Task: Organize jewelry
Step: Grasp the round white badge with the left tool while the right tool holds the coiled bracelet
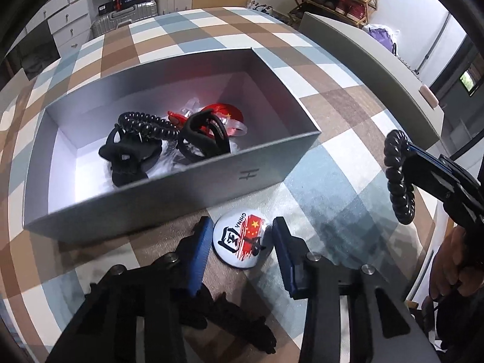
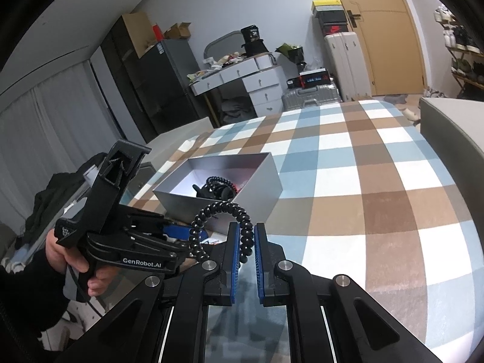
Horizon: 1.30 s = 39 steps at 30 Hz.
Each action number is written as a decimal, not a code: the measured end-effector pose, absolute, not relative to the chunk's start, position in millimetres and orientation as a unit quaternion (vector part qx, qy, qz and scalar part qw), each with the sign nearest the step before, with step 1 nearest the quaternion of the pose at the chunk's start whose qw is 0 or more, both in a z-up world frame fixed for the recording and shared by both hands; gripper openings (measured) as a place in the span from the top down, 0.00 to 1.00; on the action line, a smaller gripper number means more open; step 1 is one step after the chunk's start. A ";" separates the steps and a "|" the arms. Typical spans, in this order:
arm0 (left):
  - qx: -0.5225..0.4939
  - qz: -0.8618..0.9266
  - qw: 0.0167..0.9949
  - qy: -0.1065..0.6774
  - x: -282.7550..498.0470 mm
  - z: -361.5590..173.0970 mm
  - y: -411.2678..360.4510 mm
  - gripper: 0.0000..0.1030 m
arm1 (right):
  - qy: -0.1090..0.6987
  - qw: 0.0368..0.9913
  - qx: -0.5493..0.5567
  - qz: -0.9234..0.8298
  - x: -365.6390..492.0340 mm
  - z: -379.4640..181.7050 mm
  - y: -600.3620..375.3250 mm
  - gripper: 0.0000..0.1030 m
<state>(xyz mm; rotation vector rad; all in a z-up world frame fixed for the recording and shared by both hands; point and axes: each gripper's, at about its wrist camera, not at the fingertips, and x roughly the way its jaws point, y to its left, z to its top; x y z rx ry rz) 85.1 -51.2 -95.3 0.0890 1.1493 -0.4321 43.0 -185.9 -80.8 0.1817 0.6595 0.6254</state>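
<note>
The right gripper (image 2: 245, 236) is closed on a black spiral hair tie (image 2: 224, 227), held above the checked cloth (image 2: 363, 181) near the grey box (image 1: 169, 193). The left gripper (image 1: 242, 242) is spread open around a round badge (image 1: 242, 242) lying just beside the box. Hair claws (image 1: 199, 139), another coil and a red item are already boxed; the tie and badge remain outside, so the task is judged partly complete.
</note>
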 end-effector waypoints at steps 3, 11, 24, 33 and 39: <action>0.052 -0.195 0.822 0.532 79.4 -95.4 -53.0 0.73 | 0.319 0.895 0.083 0.300 42.9 -78.7 -182.8 0.91; 0.036 -0.200 0.833 0.514 72.6 -88.7 -51.3 0.88 | 0.311 0.899 0.079 0.298 37.0 -71.2 -177.0 0.91; 0.028 -0.215 0.845 0.489 57.1 -84.5 -57.0 0.93 | 0.305 0.906 0.068 0.286 31.9 -64.2 -169.9 0.91; 0.027 -0.223 0.830 0.510 56.8 -96.6 -69.0 0.53 | 0.307 0.907 0.073 0.278 29.5 -66.8 -174.3 0.91; 0.076 -0.213 0.841 0.491 51.4 -99.4 -84.1 0.52 | 0.307 0.908 0.073 0.274 29.2 -68.3 -176.6 0.91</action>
